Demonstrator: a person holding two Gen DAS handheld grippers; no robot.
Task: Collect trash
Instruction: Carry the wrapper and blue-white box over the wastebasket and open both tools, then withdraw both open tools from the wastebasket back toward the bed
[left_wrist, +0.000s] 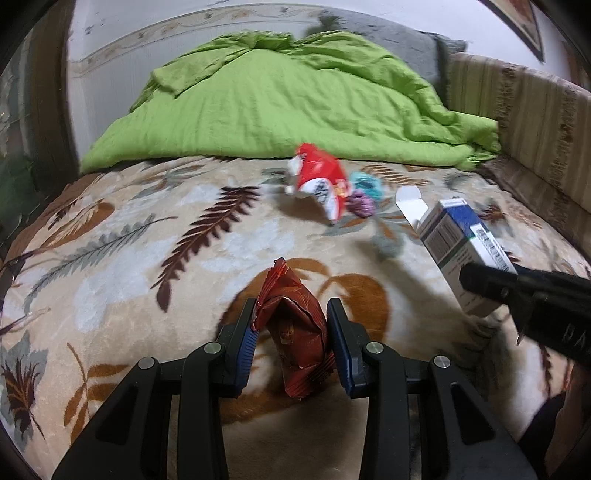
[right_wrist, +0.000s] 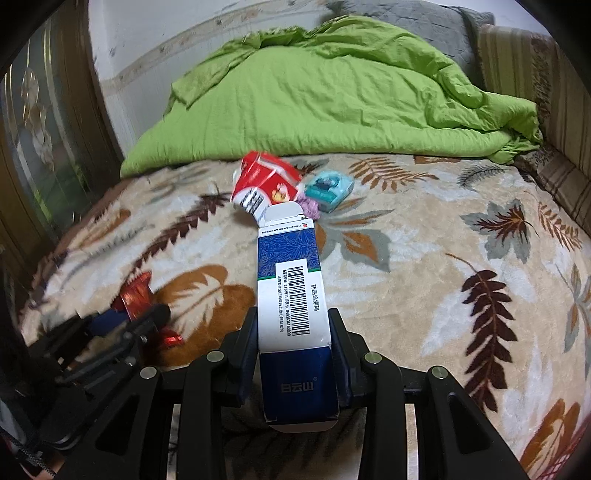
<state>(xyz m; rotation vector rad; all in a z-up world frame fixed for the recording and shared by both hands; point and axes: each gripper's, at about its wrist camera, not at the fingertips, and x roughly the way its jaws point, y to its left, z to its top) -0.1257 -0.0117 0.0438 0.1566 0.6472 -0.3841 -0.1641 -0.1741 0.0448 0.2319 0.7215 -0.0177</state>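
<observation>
My left gripper (left_wrist: 291, 317) is shut on a crumpled dark red foil wrapper (left_wrist: 293, 332) just above the leaf-patterned blanket. My right gripper (right_wrist: 293, 325) is shut on a blue and white medicine box (right_wrist: 291, 302) with its top flap open; the box also shows in the left wrist view (left_wrist: 461, 251), to the right of the left gripper. The left gripper with the wrapper (right_wrist: 135, 295) shows at the lower left of the right wrist view. Farther back lie a red and white crumpled pack (left_wrist: 319, 181) (right_wrist: 264, 188), a teal wrapper (left_wrist: 365, 184) (right_wrist: 328, 188) and a small purple wad (left_wrist: 362, 205) (right_wrist: 310, 206).
A rumpled green duvet (left_wrist: 280, 103) (right_wrist: 332, 96) covers the far half of the bed. A grey pillow (left_wrist: 399, 44) lies behind it. A striped padded side (left_wrist: 517, 122) runs along the right. A dark wooden cabinet (right_wrist: 44, 140) stands on the left.
</observation>
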